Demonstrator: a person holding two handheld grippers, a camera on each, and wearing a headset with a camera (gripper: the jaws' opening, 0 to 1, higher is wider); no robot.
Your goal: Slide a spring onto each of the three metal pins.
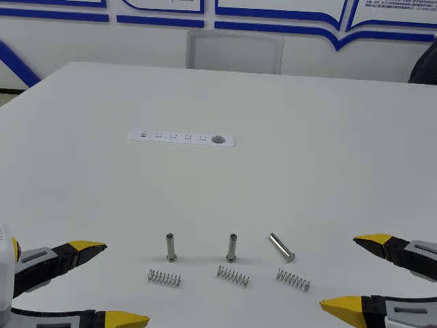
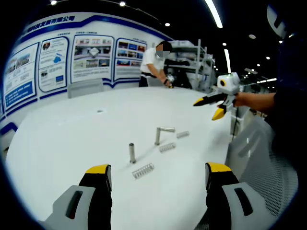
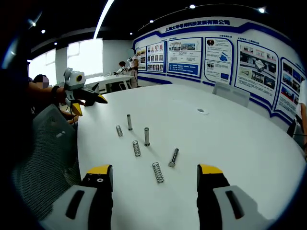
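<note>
Three metal pins sit in a row near the front of the white table (image 1: 273, 109). The left pin (image 1: 171, 247) and the middle pin (image 1: 231, 247) stand upright; the right pin (image 1: 281, 247) lies on its side. One loose spring lies in front of each: left spring (image 1: 164, 277), middle spring (image 1: 233, 275), right spring (image 1: 293, 279). My left gripper (image 1: 117, 282) is open at the lower left, apart from the left spring. My right gripper (image 1: 347, 272) is open at the lower right, beside the right spring. Neither holds anything. The right gripper view has the lying pin (image 3: 173, 157) closest.
A white socket strip (image 1: 181, 138) is set flat into the table's middle. A grey chair (image 1: 235, 51) stands at the far edge. People stand well behind the table (image 2: 153, 64). A mesh chair back (image 3: 45, 143) is at the near edge.
</note>
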